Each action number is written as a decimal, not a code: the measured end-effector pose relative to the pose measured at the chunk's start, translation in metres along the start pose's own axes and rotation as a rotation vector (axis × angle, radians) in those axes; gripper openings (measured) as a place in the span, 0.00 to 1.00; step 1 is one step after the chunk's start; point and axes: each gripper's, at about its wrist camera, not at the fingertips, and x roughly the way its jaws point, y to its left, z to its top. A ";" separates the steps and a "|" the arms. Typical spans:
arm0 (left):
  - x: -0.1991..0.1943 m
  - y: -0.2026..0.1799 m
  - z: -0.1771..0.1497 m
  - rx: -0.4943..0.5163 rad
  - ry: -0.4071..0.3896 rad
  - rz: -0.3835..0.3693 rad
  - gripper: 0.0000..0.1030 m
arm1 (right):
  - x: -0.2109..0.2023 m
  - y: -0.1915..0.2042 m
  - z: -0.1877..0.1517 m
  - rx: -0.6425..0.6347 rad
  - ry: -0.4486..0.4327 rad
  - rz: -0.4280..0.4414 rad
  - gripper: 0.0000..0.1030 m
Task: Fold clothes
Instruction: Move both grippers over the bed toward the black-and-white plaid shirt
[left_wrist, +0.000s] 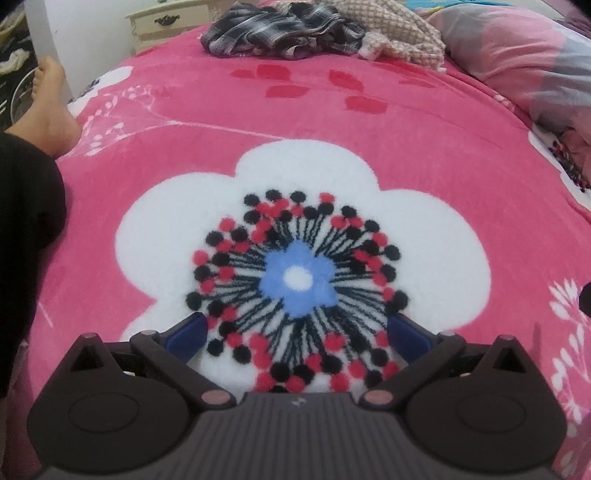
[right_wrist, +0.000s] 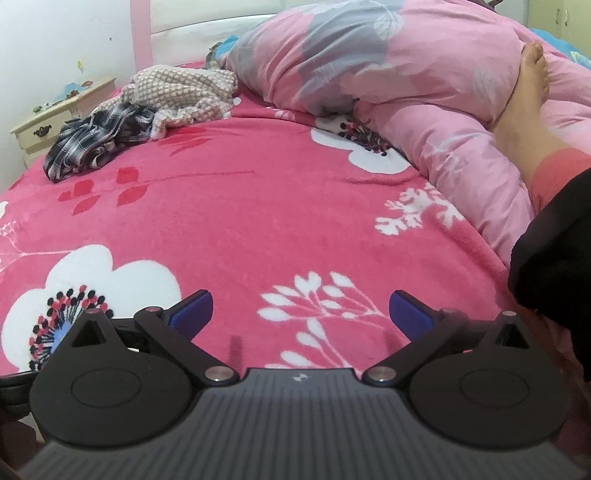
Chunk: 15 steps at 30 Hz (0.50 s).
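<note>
Between the fingers: nothing is held by either gripper.
Left gripper (left_wrist: 297, 330): jaws are spread fully apart, empty, tilted down over the big white flower printed on the pink blanket (left_wrist: 424, 122). No cloth is touched.
Right gripper (right_wrist: 301, 314): jaws are likewise spread wide and empty, held over the white sprig print, aimed flatter, up the bed.
Why open: a ready stance is judged likely, since no garment lies within reach of either pair of pads.
Clothes: a dark plaid garment (left_wrist: 273, 31) and a beige checked garment (left_wrist: 402, 33) are bunched together at the far end of the blanket, touching, well apart from both grippers. Both are still crumpled; folding is judged not yet started.
Clear middle: the bare stretch of blanket under the grippers is probably kept free as the folding surface.
Quilt (right_wrist: 388, 62): it is heaped along the right side, out of the work area.
Person: a bare foot (right_wrist: 524, 103) is rested on the quilt; a dark-clothed leg (left_wrist: 26, 236) flanks the left gripper.
Nightstand (right_wrist: 55, 125): it stands beyond the far corner of the bed.
</note>
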 end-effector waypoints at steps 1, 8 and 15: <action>0.001 0.002 0.001 0.001 0.007 -0.003 1.00 | 0.000 -0.001 0.000 0.004 0.000 0.001 0.99; 0.001 0.004 0.000 0.002 0.011 -0.007 1.00 | 0.002 -0.010 0.004 0.099 0.045 0.020 0.99; 0.002 0.004 0.002 0.014 0.023 -0.001 1.00 | 0.001 -0.011 0.002 0.111 0.051 -0.003 0.99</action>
